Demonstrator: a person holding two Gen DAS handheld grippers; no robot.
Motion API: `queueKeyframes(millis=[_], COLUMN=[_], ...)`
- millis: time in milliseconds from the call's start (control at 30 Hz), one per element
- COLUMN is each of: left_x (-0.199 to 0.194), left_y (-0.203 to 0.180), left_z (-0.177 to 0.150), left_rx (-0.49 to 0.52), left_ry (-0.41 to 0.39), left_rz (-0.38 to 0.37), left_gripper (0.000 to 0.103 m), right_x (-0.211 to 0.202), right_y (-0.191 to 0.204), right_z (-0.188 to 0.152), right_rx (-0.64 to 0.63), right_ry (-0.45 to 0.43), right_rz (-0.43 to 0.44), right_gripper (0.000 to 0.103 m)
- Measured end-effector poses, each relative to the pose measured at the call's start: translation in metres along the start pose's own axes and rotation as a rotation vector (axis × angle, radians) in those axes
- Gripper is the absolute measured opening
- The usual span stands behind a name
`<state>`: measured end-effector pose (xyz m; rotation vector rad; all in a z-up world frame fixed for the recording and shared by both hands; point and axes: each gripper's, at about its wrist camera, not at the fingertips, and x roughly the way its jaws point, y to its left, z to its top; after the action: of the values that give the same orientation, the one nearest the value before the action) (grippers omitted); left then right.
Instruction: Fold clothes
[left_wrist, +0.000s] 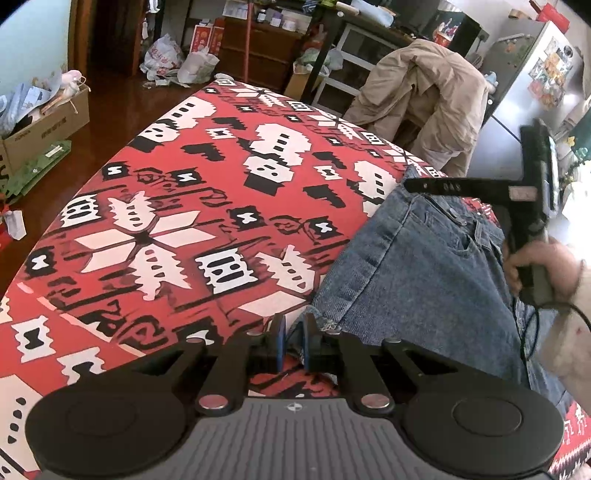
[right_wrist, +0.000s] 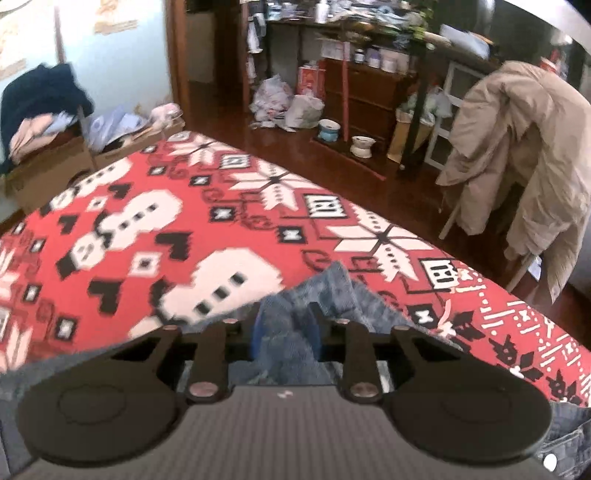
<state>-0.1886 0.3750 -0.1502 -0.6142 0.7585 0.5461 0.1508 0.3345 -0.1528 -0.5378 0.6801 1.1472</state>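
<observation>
Red patterned cloth (left_wrist: 207, 229) covers the table, and on its near right part lie the jeans (left_wrist: 417, 266), long axis running from the near hem to the far waistband. At the near hem corner, the left gripper (left_wrist: 292, 341) is nearly closed, seemingly pinching frayed denim. Beyond it at the waistband end, the right gripper (right_wrist: 284, 332) pinches a bunched fold of denim. Any fold likely carries that waistband toward the hem.

Red, white and black patterned table cover (left_wrist: 207, 206) with blue jeans (left_wrist: 417, 266) lying on it.
</observation>
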Motion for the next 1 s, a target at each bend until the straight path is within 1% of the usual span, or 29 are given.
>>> queueKeyframes(millis=[67,200,267,333,367,433,500,533,567,600,633,667,700,733,767,800,833,900,967,1000], left_x=[0.000,0.000,0.000,0.000,0.000,0.000,-0.006,-0.009,-0.015,-0.021,-0.026,-0.031,-0.036,-0.042,-0.046,-0.050,-0.054,-0.059,-0.065,-0.067], left_y=[0.000,0.000,-0.001,-0.001,-0.001,-0.001,-0.006,-0.009,-0.014,-0.018,-0.023,-0.028,-0.034,-0.040,-0.047,-0.055,-0.063,-0.077,-0.094,-0.102], left_z=[0.000,0.000,0.000,-0.001,0.000,0.002,0.004,0.005,0.007,0.010,0.012,0.014,0.016,0.018,0.019,0.020,0.021,0.021,0.019,0.017], left_rx=[-0.001,-0.002,0.003,0.007,0.008,0.010,0.043,0.060,0.079,0.098,0.111,0.123,0.136,0.149,0.165,0.182,0.198,0.225,0.260,0.282], left_ry=[0.001,0.001,-0.001,0.000,0.001,0.005,-0.011,-0.020,-0.036,-0.055,-0.073,-0.092,-0.114,-0.138,-0.159,-0.181,-0.202,-0.239,-0.278,-0.295], left_rz=[0.001,0.003,0.004,0.004,0.004,0.001,0.001,0.001,-0.006,-0.015,-0.024,-0.033,-0.042,-0.051,-0.061,-0.070,-0.079,-0.098,-0.135,-0.151], left_gripper=[0.010,0.010,0.010,0.011,0.011,0.010,0.010,0.010,0.010,0.015,0.026,0.033,0.045,0.050,0.052,0.057,0.066,0.077,0.082,0.087], right_x=[0.008,0.013,0.016,0.020,0.021,0.018,0.004,-0.009,-0.022,-0.037,-0.053,-0.072,-0.093,-0.111,-0.130,-0.148,-0.164,-0.197,-0.221,-0.233], right_y=[-0.003,0.000,-0.003,-0.010,-0.014,-0.022,-0.032,-0.037,-0.041,-0.045,-0.049,-0.051,-0.051,-0.051,-0.050,-0.050,-0.049,-0.046,-0.044,-0.044], right_z=[0.005,0.010,0.012,0.016,0.018,0.022,0.028,0.030,0.032,0.032,0.032,0.030,0.027,0.024,0.019,0.012,0.004,-0.014,-0.033,-0.043], right_rx=[-0.002,-0.062,-0.056,-0.011,0.022,0.070,0.122,0.137,0.150,0.159,0.166,0.165,0.159,0.153,0.151,0.152,0.155,0.169,0.196,0.210], right_ry=[0.008,0.019,0.017,0.017,0.010,-0.004,-0.040,-0.065,-0.092,-0.117,-0.142,-0.177,-0.208,-0.225,-0.236,-0.247,-0.258,-0.274,-0.258,-0.247], right_rz=[-0.017,-0.025,-0.016,-0.010,-0.005,-0.001,0.015,0.013,0.009,0.001,-0.009,-0.014,-0.020,-0.028,-0.042,-0.053,-0.061,-0.096,-0.139,-0.161], right_gripper=[0.022,0.025,0.032,0.038,0.040,0.040,0.040,0.048,0.066,0.079,0.101,0.102,0.102,0.102,0.102,0.102,0.102,0.102,0.102,0.102])
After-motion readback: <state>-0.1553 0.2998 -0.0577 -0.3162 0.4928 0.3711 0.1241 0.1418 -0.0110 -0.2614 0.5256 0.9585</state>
